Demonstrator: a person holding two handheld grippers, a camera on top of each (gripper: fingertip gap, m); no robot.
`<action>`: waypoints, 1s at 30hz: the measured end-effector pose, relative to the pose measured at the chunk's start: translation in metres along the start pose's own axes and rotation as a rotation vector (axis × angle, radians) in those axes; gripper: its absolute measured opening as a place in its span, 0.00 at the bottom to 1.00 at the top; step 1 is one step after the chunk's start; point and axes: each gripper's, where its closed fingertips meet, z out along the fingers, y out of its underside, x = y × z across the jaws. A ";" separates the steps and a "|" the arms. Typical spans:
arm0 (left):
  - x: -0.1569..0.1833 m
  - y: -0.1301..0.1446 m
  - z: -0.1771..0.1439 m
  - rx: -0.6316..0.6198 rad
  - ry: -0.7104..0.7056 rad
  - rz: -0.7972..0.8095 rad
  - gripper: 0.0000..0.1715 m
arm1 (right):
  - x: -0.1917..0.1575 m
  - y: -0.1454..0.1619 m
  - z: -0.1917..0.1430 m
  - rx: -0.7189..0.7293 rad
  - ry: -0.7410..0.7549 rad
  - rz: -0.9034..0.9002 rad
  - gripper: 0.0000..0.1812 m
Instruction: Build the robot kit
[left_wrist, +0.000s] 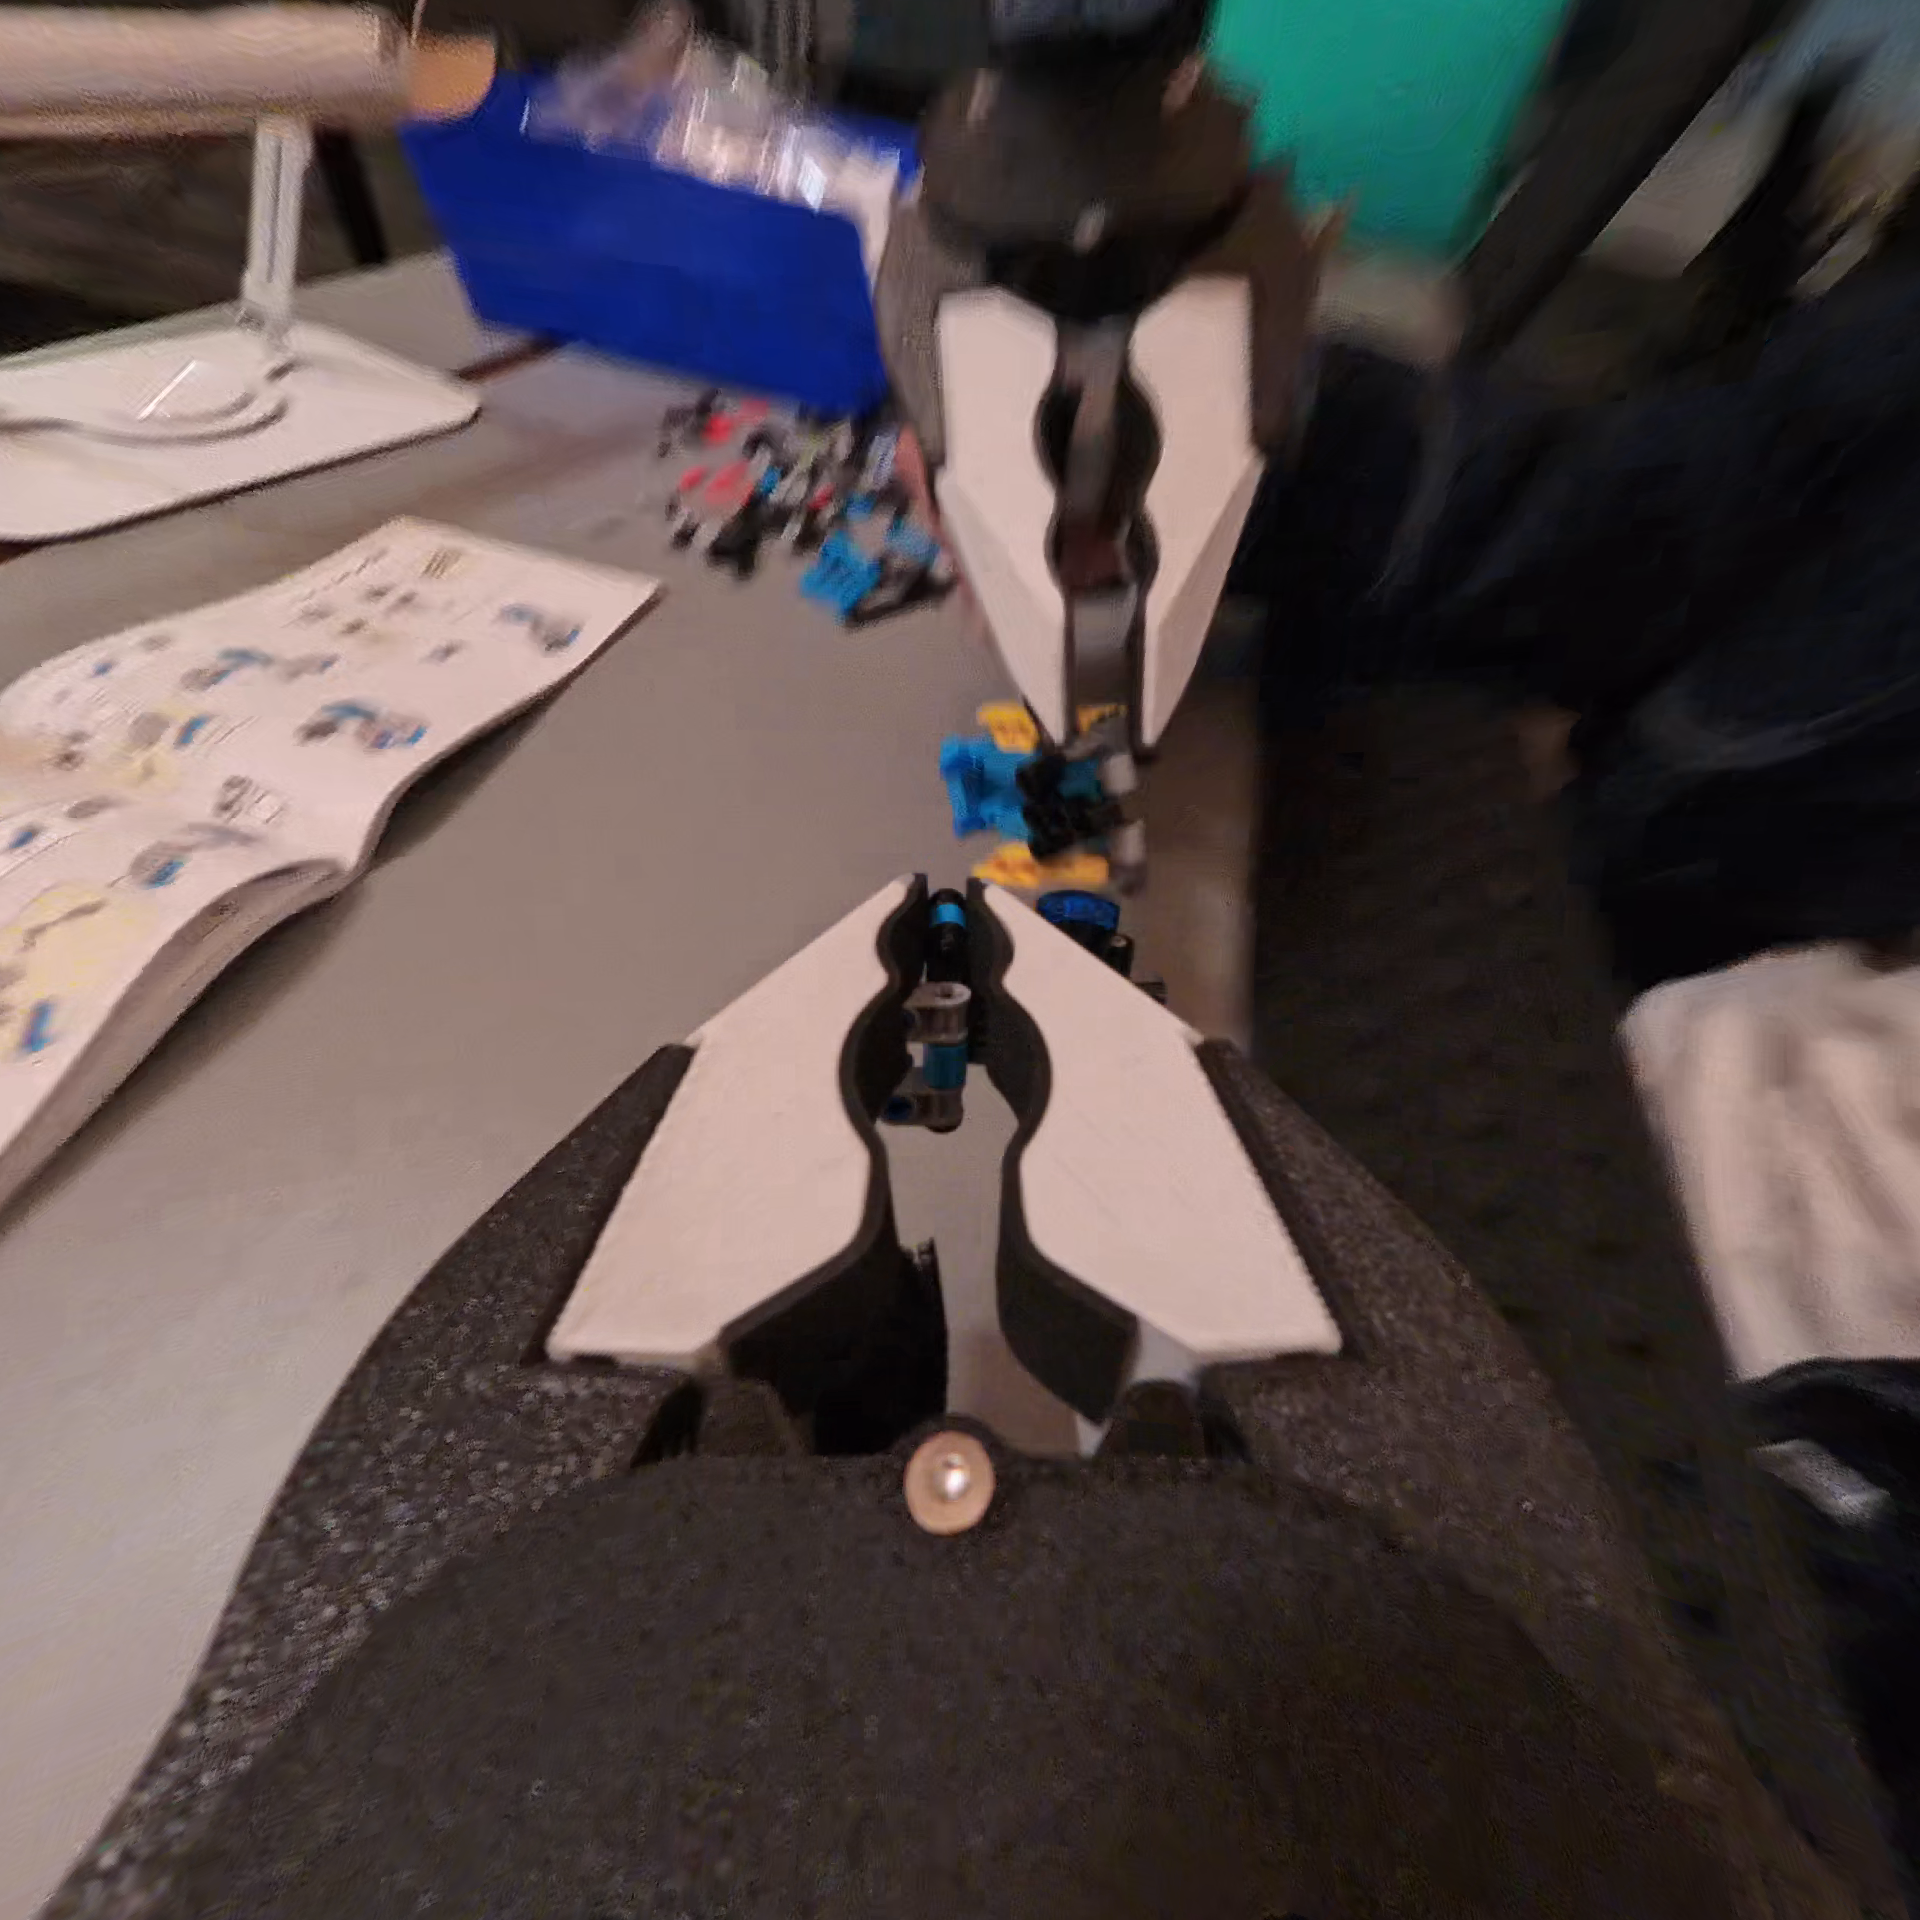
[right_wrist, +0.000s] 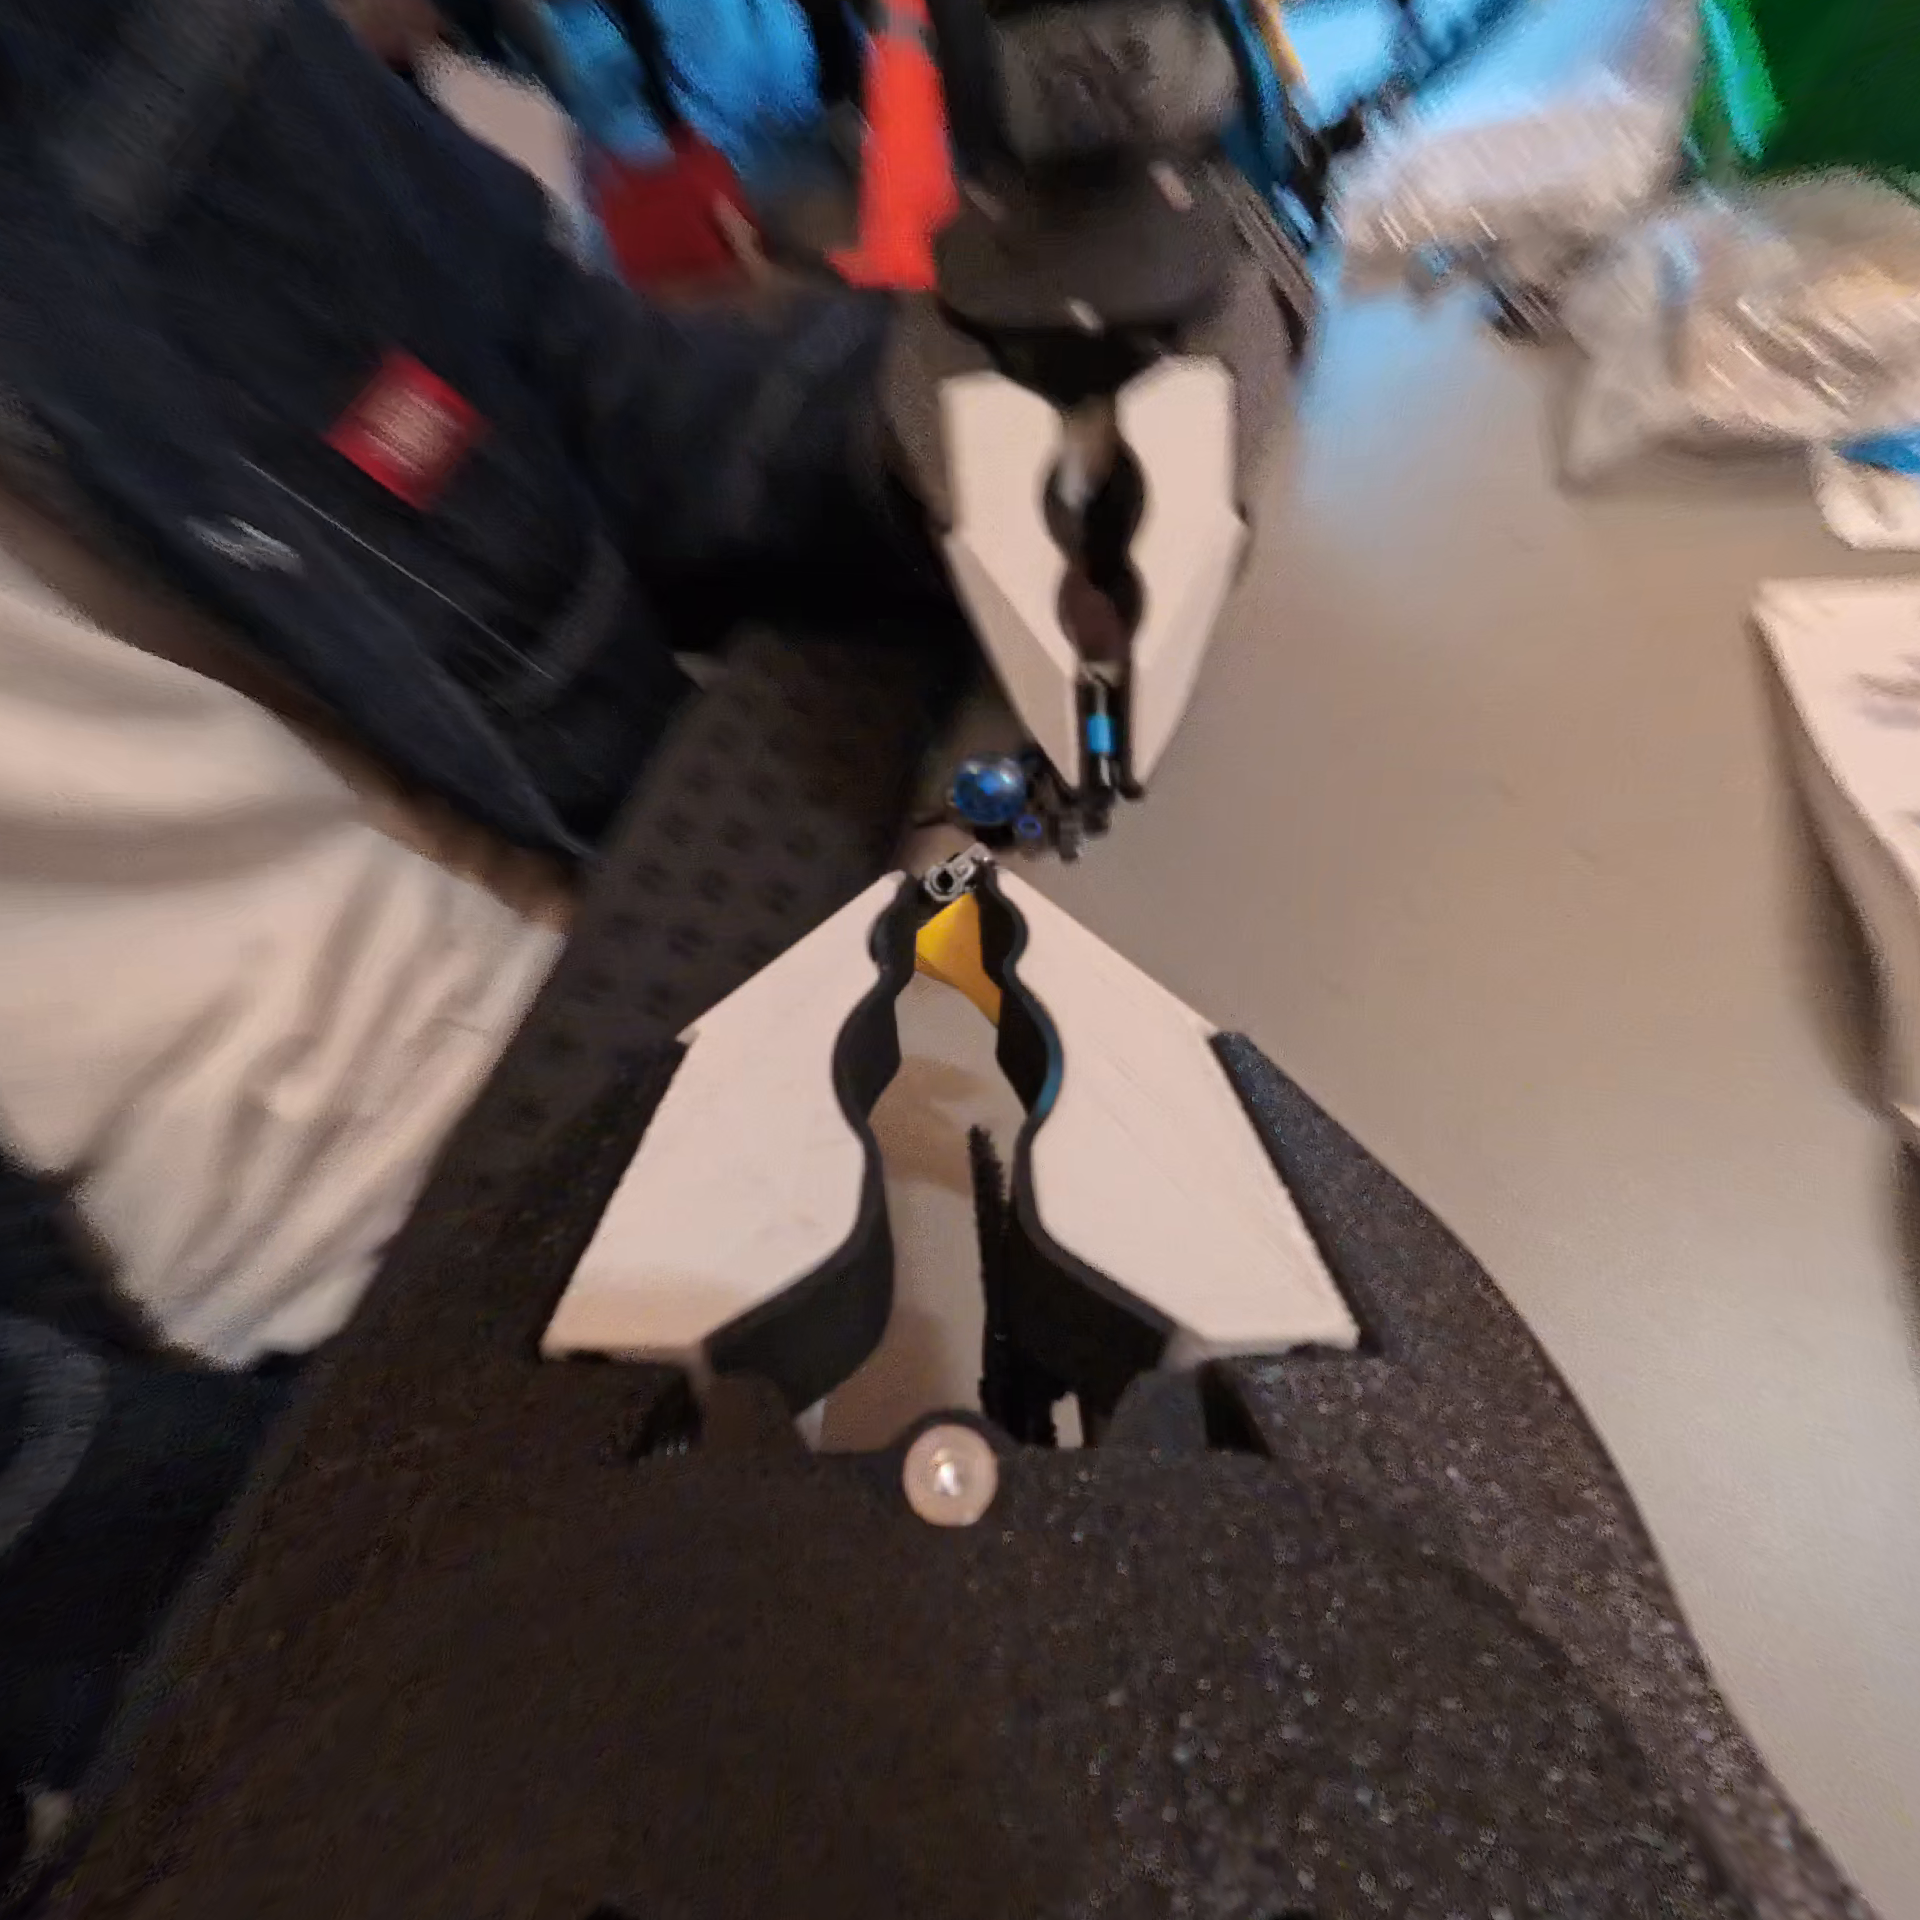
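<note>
My left gripper (left_wrist: 943, 894) is shut on a small black and blue pin assembly (left_wrist: 943, 997) with grey connectors, held over the grey table (left_wrist: 623, 935). My right gripper (right_wrist: 940, 888) is shut on a building-brick assembly with a yellow part (right_wrist: 951, 940) and a grey connector at the tip. In the left wrist view that assembly (left_wrist: 1023, 800) shows blue, black and yellow under the right gripper (left_wrist: 1096, 738). The two grippers face each other tip to tip, a short gap apart. The left gripper (right_wrist: 1101, 774) also shows in the right wrist view. A round blue piece (left_wrist: 1081, 912) sits beside the left tips.
An open instruction booklet (left_wrist: 260, 727) lies at the left. A blue bin (left_wrist: 665, 260) stands at the back, with a pile of loose small pieces (left_wrist: 800, 499) before it. A white stand base (left_wrist: 208, 416) is far left. The table edge runs at the right, by a person in dark clothing (right_wrist: 416, 416). Left tips to right tips: about 4 centimetres.
</note>
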 end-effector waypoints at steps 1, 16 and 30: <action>-0.006 0.014 0.005 -0.074 -0.045 0.049 0.04 | 0.010 0.014 0.001 -0.082 0.082 -0.031 0.06; -0.008 0.052 0.011 -0.286 -0.071 0.041 0.11 | 0.022 0.059 0.018 -0.353 0.208 -0.192 0.06; 0.006 0.044 -0.007 -0.278 -0.043 0.078 0.13 | 0.023 0.058 0.021 -0.372 0.261 -0.266 0.08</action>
